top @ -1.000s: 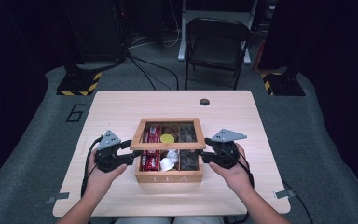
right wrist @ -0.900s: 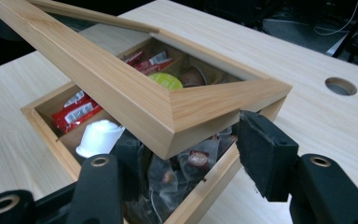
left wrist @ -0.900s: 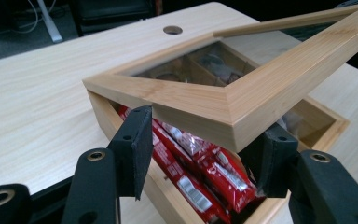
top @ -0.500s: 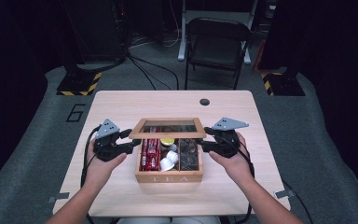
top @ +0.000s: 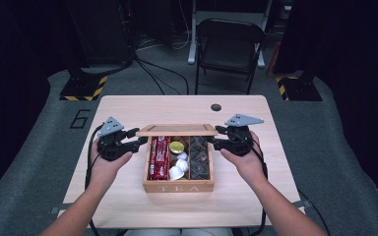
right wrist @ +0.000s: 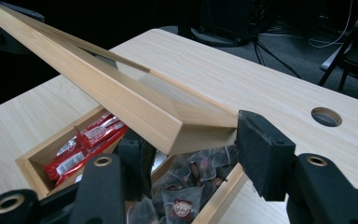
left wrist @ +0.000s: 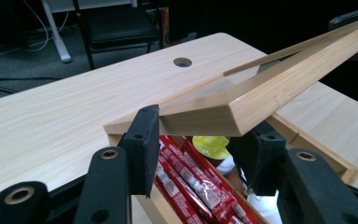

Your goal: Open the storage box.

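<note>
A wooden box marked TEA stands mid-table. It holds red packets, a yellow pod, white pods and dark tea bags. Its glass-paned lid is raised off the front of the box and tilted. My left gripper grips the lid's left front corner, my right gripper the right front corner. Both pairs of jaws have just been closing, with the lid's frame between the pads.
The light wooden table has a round cable hole near its far edge. A black folding chair stands beyond the table. Stands with yellow-black striped bases sit on the grey floor at either side.
Both grippers have risen and moved toward the box's back. The lid, which lay flat on the box, has swung up and now shows the contents.
</note>
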{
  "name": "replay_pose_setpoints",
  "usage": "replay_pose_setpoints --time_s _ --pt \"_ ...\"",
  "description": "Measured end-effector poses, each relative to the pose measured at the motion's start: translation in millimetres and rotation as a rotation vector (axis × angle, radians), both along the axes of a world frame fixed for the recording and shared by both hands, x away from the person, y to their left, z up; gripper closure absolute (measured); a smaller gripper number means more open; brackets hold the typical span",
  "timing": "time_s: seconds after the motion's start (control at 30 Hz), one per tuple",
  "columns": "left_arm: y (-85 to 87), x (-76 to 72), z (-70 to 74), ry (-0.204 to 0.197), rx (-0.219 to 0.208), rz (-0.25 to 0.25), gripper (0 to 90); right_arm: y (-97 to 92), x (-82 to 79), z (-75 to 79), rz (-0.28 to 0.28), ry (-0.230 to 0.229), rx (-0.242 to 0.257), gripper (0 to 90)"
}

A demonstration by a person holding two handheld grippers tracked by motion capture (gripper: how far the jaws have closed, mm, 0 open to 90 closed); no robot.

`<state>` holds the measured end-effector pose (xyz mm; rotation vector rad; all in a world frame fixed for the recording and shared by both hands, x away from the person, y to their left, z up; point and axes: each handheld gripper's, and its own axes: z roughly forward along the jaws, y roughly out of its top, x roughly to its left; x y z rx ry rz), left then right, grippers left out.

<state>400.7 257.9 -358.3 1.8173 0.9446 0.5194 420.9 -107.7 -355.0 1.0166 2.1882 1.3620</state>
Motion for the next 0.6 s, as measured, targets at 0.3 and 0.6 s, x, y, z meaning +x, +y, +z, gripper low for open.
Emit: replay_pose_setpoints --time_s 0.3,0.6 --pt "0.0 10.3 8.4 -0.010 0.006 0.003 55.7 2.4 11.0 4.8 -0.012 -0.046 -0.020 51.2" --pt "0.2 16.9 12.5 -0.016 -0.010 0.012 56.1 2.7 22.4 0.1 -0.035 -0.043 -0.042 57.7"
